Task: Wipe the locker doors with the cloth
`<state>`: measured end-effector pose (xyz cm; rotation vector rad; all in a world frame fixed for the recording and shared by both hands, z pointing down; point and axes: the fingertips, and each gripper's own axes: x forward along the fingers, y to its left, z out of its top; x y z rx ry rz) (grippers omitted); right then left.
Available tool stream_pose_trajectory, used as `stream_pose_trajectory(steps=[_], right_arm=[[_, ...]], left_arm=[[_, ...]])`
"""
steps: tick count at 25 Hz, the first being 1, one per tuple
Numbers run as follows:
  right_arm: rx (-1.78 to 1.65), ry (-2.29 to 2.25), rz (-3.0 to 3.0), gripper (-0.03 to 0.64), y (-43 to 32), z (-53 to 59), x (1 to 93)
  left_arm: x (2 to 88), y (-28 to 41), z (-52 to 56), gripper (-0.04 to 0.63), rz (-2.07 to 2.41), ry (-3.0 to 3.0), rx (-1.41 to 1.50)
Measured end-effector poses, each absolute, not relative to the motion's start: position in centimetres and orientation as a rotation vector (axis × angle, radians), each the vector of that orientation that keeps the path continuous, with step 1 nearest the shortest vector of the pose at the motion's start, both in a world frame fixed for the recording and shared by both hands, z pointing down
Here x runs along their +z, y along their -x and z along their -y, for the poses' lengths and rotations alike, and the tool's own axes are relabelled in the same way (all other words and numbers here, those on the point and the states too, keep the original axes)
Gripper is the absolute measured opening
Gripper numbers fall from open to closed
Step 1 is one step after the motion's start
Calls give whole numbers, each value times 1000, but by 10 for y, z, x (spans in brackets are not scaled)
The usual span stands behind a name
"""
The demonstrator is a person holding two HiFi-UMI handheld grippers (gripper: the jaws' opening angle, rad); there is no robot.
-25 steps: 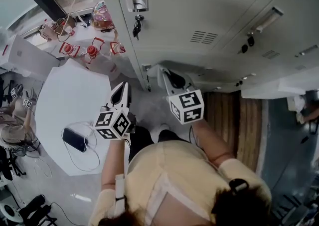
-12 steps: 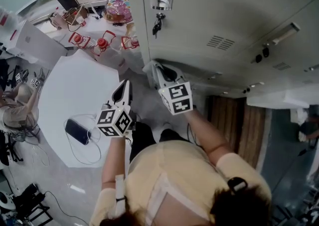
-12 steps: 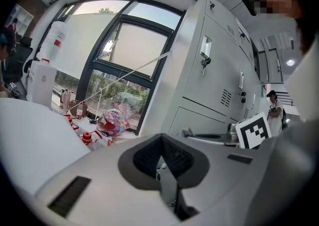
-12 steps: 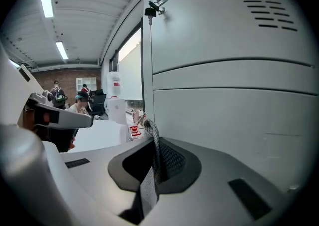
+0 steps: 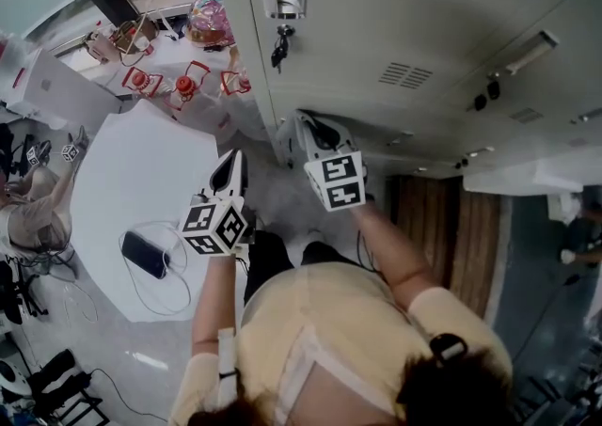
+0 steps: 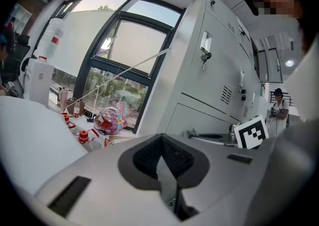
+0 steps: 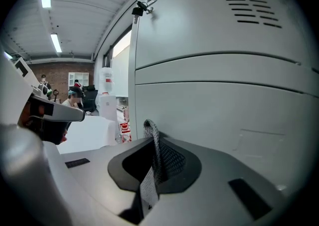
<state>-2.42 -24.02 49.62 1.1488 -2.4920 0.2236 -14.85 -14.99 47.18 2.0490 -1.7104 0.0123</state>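
**Right gripper**: the fingers are pinched on a narrow strip of the cloth. The strip stands up between the pads, its tip close to the lower locker door. I judge it is held edge-on like this so that a short push forward lays it against the panel. In the head view this gripper points at the foot of the lockers, below the door where a key hangs in the lock.

**Left gripper**: the fingers are drawn together with nothing between them. It hangs above the edge of the white table, and I take it to be parked there to stay clear of the wiping arm.

From my station I cannot tell whether the cloth and the door are touching. I take the step in hand to be a stroke low on the door.
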Motion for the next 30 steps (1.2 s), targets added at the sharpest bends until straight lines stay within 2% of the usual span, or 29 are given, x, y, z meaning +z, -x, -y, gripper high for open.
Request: stream_pose_trajectory(steps=[30], right_arm=[[284, -1530, 2262, 14, -134, 252, 498]], left_arm=[[481, 37, 195, 2, 1418, -2261, 92]])
